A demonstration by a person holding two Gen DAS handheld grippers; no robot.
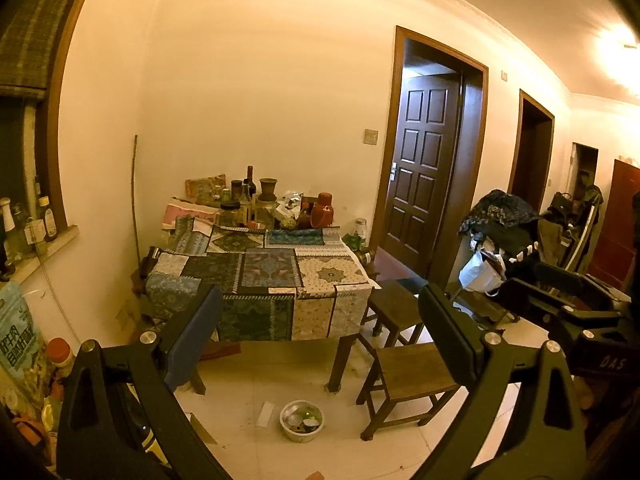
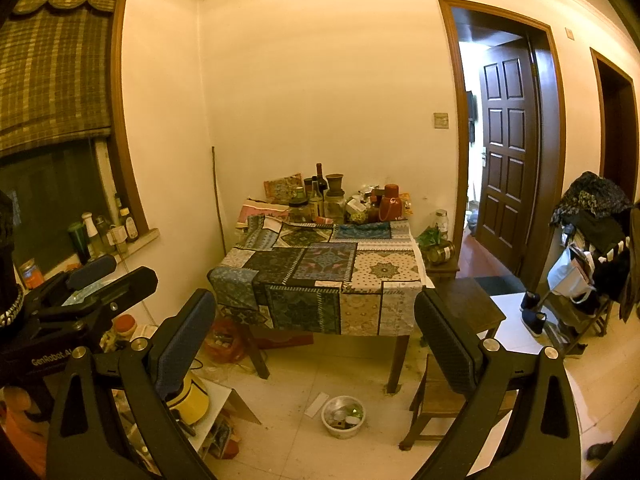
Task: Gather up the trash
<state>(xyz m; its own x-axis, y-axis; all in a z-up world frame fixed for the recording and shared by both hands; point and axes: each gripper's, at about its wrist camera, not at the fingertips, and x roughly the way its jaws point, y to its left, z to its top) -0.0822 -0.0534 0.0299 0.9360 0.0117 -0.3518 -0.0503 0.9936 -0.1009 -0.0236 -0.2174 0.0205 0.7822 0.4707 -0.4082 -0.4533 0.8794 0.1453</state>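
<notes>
A white paper slip (image 1: 265, 414) (image 2: 317, 404) lies on the tiled floor beside a pale bowl (image 1: 302, 420) (image 2: 343, 416) that holds scraps, near the table's front leg. My left gripper (image 1: 320, 332) is open and empty, held high and well short of the floor items. My right gripper (image 2: 316, 344) is likewise open with nothing between its fingers. Both face the table with the patchwork cloth (image 1: 280, 276) (image 2: 320, 276). Bottles, jars and wrappers (image 1: 272, 204) (image 2: 340, 200) crowd its far end.
Two wooden stools (image 1: 412, 368) (image 1: 394, 304) stand right of the table. A dark door (image 1: 424, 184) stands ajar behind them. A loaded clothes rack (image 2: 592, 240) and boots (image 2: 532, 312) are at the right. Bottles line the window sill (image 2: 104, 232); boxes and a yellow item (image 2: 192, 400) clutter the left floor.
</notes>
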